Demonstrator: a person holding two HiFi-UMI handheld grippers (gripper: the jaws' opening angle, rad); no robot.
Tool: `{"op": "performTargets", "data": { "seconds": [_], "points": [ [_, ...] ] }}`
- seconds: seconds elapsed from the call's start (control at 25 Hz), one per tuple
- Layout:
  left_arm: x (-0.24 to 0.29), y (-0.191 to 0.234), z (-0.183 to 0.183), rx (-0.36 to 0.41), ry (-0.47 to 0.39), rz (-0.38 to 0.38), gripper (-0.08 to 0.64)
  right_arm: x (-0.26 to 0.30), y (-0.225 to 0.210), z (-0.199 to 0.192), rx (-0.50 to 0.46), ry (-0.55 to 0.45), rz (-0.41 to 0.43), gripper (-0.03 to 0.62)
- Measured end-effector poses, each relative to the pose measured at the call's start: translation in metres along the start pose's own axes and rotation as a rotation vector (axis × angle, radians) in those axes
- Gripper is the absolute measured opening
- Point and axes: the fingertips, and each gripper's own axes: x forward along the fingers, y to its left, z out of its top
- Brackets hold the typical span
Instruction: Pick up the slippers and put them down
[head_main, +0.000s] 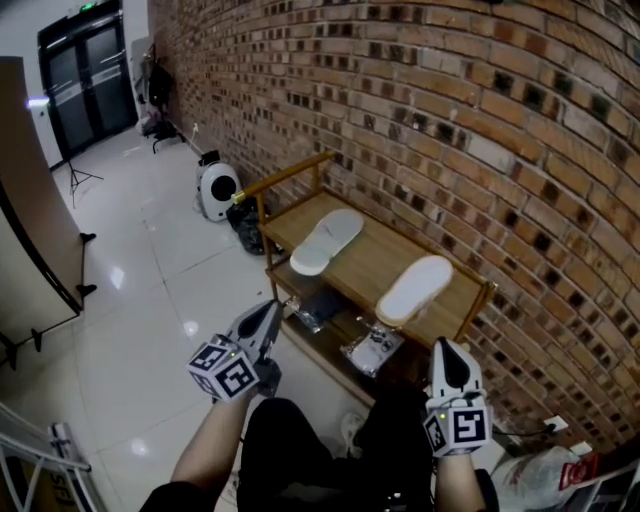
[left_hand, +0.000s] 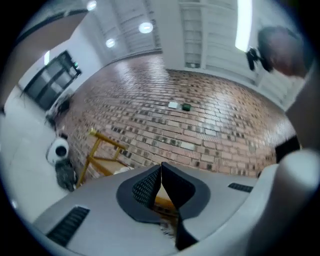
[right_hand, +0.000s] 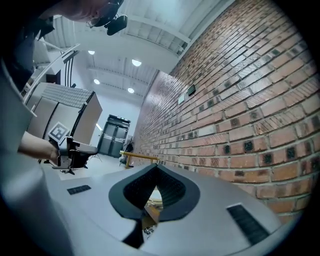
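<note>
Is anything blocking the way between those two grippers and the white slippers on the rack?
Nothing visible does. The left slipper and the right slipper lie uncovered on the wooden rack's top shelf, only open air between them and the left gripper and right gripper.

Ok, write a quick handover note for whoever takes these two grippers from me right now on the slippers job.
Left gripper: jaws shut, empty, short of the rack.
Right gripper: jaws shut, empty, also short of the rack.
Slippers: both white, apart on the wooden rack's top shelf, left slipper and right slipper.
Done: neither is held; whether either was already moved cannot be told.
Left: probably open the jaws, pick up each slipper, put it down.
</note>
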Motion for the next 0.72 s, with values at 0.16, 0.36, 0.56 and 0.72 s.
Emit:
{"op": "performTargets", "data": {
  "seconds": [0.16,0.36,0.56,0.72],
  "points": [
    [0.028,0.016,-0.007,-0.267,-0.032,0.023,0.0,0.003,-0.003,-0.007,0.007,0.024,0.006,0.011],
    [0.044,0.022,-0.017,-0.314,-0.023,0.088,0.0,0.023,0.004,-0.011,0.018,0.034,0.036,0.011],
    [0.056,0.047,-0.022,-0.451,-0.046,0.17,0.002,0.037,0.02,-0.008,-0.055,0.013,0.076,0.011],
    [0.091,0.082,-0.05,-0.64,0.007,0.202,0.218,0.044,0.029,-0.014,-0.118,0.0,0.087,0.011]
  ]
}}
